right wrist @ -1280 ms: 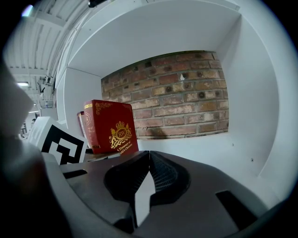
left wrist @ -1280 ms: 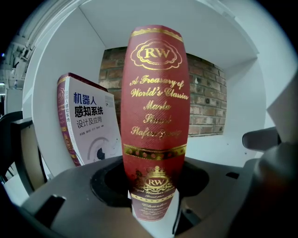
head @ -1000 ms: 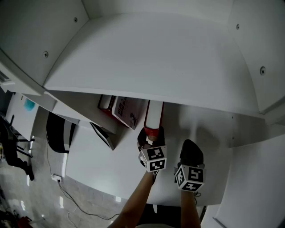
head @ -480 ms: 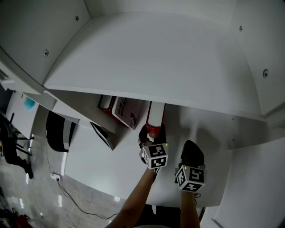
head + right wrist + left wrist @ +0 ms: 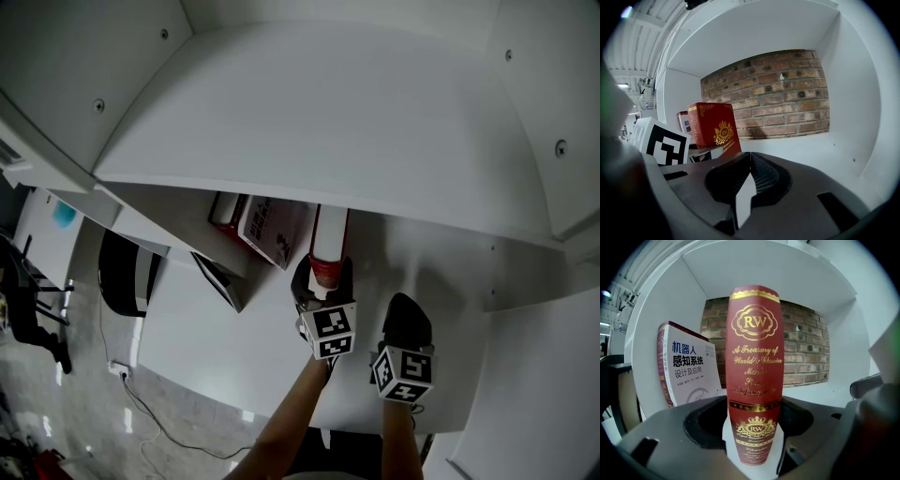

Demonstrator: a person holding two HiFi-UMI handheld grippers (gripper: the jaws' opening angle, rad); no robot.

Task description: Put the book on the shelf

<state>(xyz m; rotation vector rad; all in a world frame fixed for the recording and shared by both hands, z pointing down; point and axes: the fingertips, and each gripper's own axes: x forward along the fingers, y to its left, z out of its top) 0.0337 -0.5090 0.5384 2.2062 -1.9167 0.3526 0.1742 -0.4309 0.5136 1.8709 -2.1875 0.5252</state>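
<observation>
Red book (image 5: pixel 754 380) upright on shelf (image 5: pixel 820 392), between left gripper (image 5: pixel 320 279) jaws just opened, gaps either side, right gripper (image 5: pixel 749 164) jaws together, empty, right of book.

I logged: left gripper (image 5: pixel 320 281) and right gripper (image 5: pixel 405 309), both black, dark-grey moulded housings (image 5: pixel 825 187), ribbed pads (image 5: pixel 762 174); each carried a white cube (image 5: pixel 328 331) printed with black square markers.
</observation>
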